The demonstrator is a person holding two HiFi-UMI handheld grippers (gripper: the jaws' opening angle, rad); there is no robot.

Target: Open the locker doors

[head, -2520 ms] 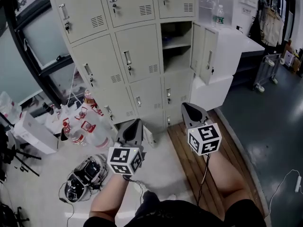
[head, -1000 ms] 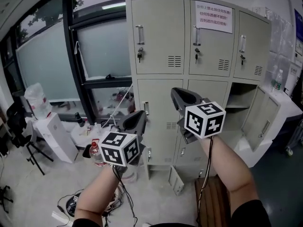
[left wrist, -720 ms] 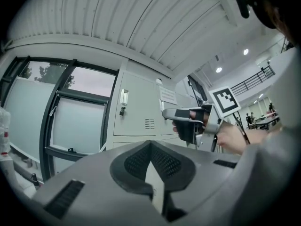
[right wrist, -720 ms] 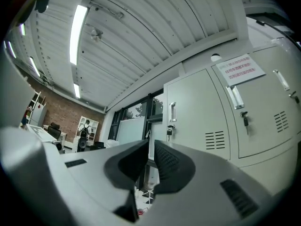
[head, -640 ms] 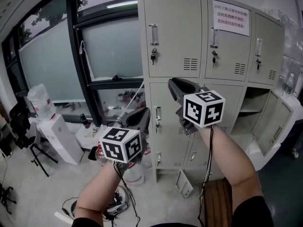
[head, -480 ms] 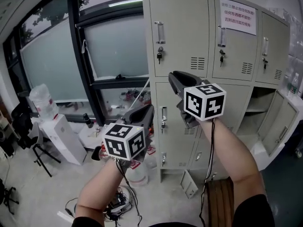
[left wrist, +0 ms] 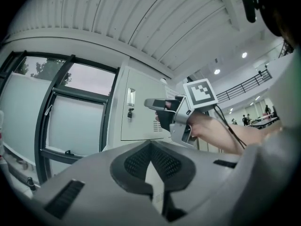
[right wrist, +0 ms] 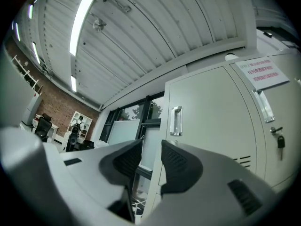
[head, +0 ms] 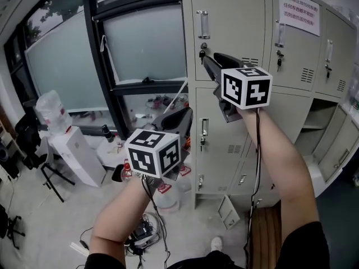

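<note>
Rising, my right gripper (head: 213, 60) is nearing the handle (head: 203, 24) of the closed upper locker door (head: 235, 15), jaws opening empty for a grasp; my left gripper (head: 184, 115), jaws together, is hanging below that handle.

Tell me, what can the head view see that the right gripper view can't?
Only the head view shows the left gripper, the white box on the floor and the open locker. Only the right gripper view shows ceiling lights, a brick wall and the right gripper with its jaws apart; they have just been opening, with nothing between them. Both show the top locker door, its handle and the paper notice.
</note>
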